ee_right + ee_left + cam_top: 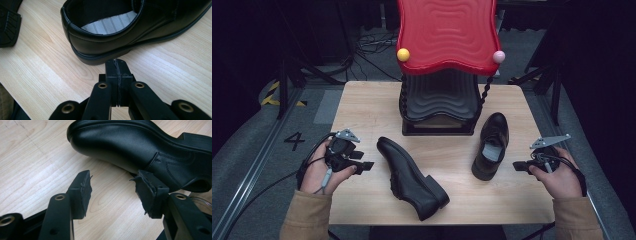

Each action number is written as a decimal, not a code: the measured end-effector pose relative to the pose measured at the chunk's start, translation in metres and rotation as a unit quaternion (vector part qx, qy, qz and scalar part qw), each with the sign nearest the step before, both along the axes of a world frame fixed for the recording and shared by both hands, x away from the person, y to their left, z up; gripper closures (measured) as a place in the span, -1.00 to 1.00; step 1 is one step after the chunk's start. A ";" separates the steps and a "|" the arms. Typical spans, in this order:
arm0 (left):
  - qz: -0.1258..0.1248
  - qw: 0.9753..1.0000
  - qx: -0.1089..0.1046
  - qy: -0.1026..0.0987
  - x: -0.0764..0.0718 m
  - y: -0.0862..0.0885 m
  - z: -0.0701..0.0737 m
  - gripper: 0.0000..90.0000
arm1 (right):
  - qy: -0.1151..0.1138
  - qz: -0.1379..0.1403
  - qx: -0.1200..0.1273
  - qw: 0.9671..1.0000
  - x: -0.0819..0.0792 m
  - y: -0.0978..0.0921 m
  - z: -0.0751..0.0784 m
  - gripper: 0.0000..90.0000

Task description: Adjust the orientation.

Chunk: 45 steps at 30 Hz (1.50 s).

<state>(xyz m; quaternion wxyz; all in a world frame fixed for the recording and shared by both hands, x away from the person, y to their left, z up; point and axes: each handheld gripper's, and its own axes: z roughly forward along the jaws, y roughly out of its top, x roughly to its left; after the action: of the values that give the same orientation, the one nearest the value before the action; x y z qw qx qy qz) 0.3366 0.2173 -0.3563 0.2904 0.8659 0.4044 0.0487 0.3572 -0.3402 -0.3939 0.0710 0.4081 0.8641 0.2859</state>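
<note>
**Two dress shoes, neither yet held**

The left gripper (368,165), jaws spread wide and empty, sits at the frame's lower left, just beside the toe of the left shoe (409,176) lying on its side mid-tabletop (362,107). The right gripper (518,166), pressed closed on nothing, faces the heel of the upright right shoe (491,145). Smooth leather looks slippery and fairly stiff; the heel collar rim likely offers the surest hold.

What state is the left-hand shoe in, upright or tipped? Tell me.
Tipped. The left shoe lies on its side on the table, sole edge facing the camera.
</note>
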 end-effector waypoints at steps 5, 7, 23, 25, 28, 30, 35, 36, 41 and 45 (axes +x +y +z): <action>-0.002 1.000 -0.001 -0.004 -0.002 0.000 0.002 0.02 | -0.002 0.006 0.005 1.000 -0.001 0.004 0.002 1.00; -0.003 1.000 -0.001 -0.004 -0.003 -0.001 0.003 0.02 | -0.002 0.011 0.006 1.000 -0.001 0.005 0.003 1.00; -0.014 1.000 -0.005 0.000 -0.005 -0.006 0.005 0.02 | -0.012 0.047 0.026 0.999 -0.005 0.025 0.018 1.00; -0.014 1.000 -0.004 -0.002 -0.006 -0.006 0.006 0.02 | -0.015 0.060 0.028 0.998 -0.005 0.033 0.023 1.00; -0.013 1.000 -0.007 -0.002 -0.006 -0.005 0.006 0.01 | -0.021 0.076 0.025 0.997 -0.005 0.044 0.030 1.00; -0.014 1.000 -0.008 -0.003 -0.007 -0.005 0.007 0.01 | -0.022 0.093 0.029 0.995 -0.005 0.054 0.036 1.00; -0.016 1.000 -0.009 -0.006 -0.008 -0.004 0.009 0.01 | -0.020 0.120 0.029 0.992 -0.004 0.073 0.042 1.00; -0.016 1.000 -0.010 -0.007 -0.009 -0.004 0.009 0.01 | -0.019 0.124 0.029 0.992 -0.004 0.077 0.043 1.00; -0.016 1.000 -0.011 -0.008 -0.009 -0.004 0.009 0.00 | -0.015 0.145 0.033 0.989 -0.004 0.092 0.046 1.00; -0.015 1.000 -0.011 -0.010 -0.010 -0.004 0.010 0.00 | -0.011 0.164 0.032 0.986 -0.004 0.107 0.046 1.00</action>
<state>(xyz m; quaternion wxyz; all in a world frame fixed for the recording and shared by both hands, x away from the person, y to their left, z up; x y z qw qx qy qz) 0.3267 0.2136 -0.3459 0.3047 0.8682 0.3886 0.0488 0.3533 -0.2328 -0.3482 0.0195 0.2595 0.9088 0.3261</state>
